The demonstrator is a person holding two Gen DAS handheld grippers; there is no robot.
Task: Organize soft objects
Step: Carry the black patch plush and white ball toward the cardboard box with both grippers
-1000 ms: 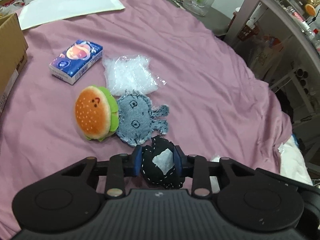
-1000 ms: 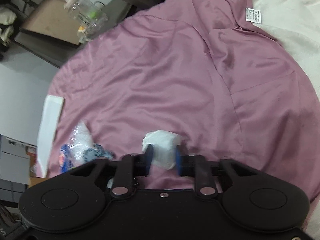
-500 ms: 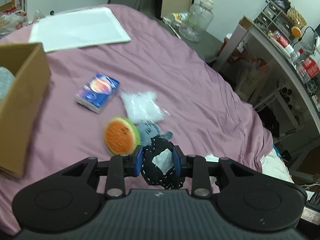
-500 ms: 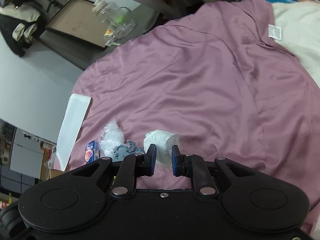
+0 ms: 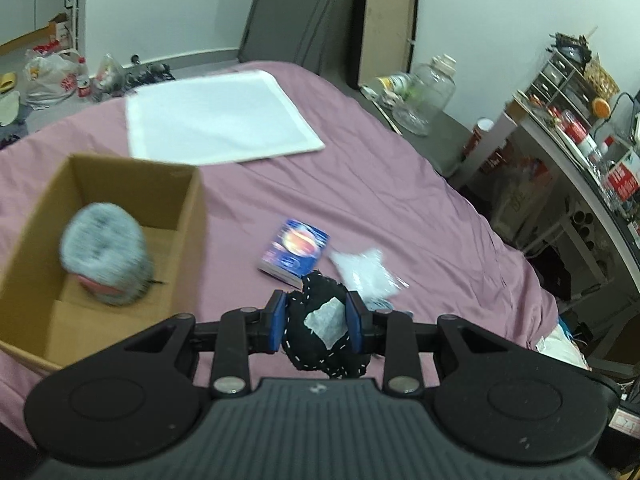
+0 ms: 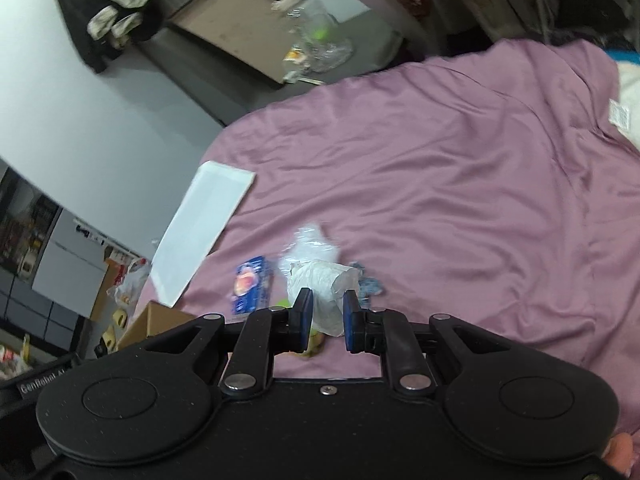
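I lifted both up: my left gripper (image 5: 317,327) squeezes the black toy (image 5: 320,330), my right gripper (image 6: 325,320) squeezes the white wad (image 6: 323,288); the box (image 5: 192,216) comes next.

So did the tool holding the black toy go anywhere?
Yes. The left tool, clamped on the black toy, has lifted and swung left: the cardboard box, barely visible before, now fills the left side.
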